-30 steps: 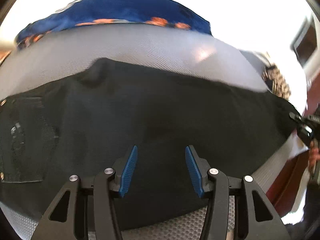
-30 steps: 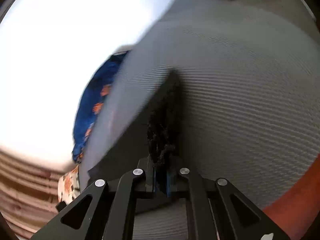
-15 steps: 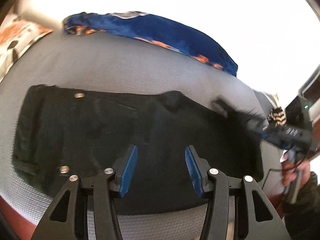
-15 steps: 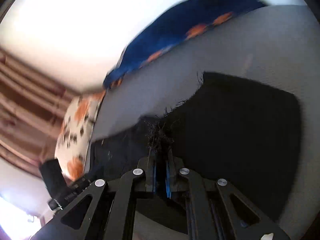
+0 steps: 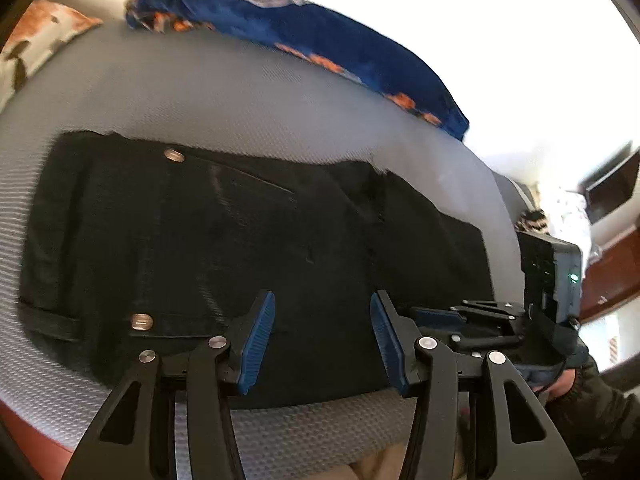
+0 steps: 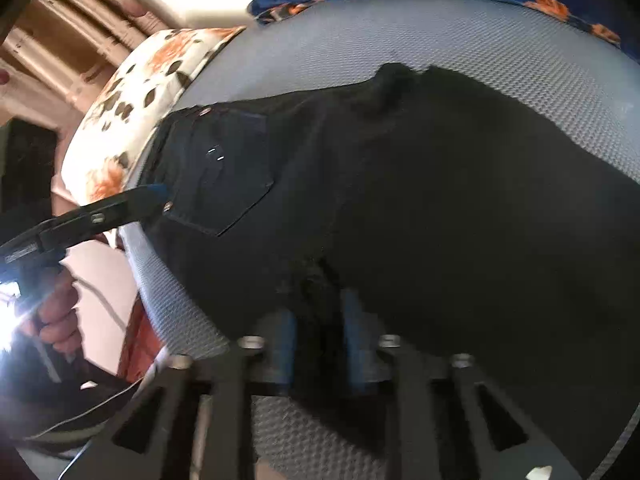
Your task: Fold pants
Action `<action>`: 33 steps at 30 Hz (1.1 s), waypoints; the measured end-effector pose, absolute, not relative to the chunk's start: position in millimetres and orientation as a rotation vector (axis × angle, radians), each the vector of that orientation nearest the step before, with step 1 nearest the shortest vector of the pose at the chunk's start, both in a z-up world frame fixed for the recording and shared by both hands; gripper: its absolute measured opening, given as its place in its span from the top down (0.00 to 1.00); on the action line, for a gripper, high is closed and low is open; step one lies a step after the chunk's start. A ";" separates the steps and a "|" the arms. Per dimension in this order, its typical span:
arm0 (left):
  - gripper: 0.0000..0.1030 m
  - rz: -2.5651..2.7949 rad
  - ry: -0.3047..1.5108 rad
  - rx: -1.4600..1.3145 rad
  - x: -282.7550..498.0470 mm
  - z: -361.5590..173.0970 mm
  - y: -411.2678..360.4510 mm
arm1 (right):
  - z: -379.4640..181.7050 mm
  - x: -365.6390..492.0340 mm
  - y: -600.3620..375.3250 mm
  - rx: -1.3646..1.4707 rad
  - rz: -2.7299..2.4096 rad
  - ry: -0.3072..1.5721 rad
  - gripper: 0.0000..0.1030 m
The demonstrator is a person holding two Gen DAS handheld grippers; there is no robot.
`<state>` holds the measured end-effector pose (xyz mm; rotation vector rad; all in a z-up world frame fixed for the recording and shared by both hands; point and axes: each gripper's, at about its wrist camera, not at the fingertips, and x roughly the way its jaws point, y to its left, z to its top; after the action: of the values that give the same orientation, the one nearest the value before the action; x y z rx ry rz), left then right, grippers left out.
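Left wrist view
- Pants: the black pants (image 5: 256,248) lie flat on the grey mattress (image 5: 240,108) of a bed, already doubled over into a broad rectangle, with the rivets and pocket towards the left.
- Left claw: the left claw (image 5: 322,340) hovers over the near edge of the pants, its blue pads apart and nothing between them.
- Right claw: the right claw (image 5: 436,314) comes in low from the right, at the near right part of the cloth.
- Surroundings: a blue blanket (image 5: 344,48) lies along the far edge.

Right wrist view
- Right claw: the right claw (image 6: 318,344) has just been opening; the frayed hem (image 6: 308,280) sits between the parted pads, which no longer seem to press on it.
- Left claw: the left claw (image 6: 156,194) reaches in beside the back pocket (image 6: 228,168).
- Pillow: a floral pillow (image 6: 132,100) lies at the mattress end.

Progress
- Done: the leg end looks carried over and laid down.
- Left: probably a further fold and smoothing.
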<state>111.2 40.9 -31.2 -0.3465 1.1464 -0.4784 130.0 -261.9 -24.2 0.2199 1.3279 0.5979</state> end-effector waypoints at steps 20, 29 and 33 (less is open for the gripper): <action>0.60 -0.595 1.499 -0.629 136.1 -95.6 -18.0 | 9.6 102.7 -386.6 0.523 0.294 1.157 0.54; 0.60 -0.667 1.529 -0.678 144.8 -103.2 -56.6 | -0.1 103.3 -398.4 0.563 0.262 1.157 0.54; 0.87 -0.634 1.517 -0.692 142.7 -107.2 -50.9 | -0.4 100.4 -404.2 0.563 0.246 1.156 0.54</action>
<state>142.7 -50.9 -107.2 -0.6919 1.5169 -0.6341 100.4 -404.2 -0.4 0.5625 1.1559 0.2460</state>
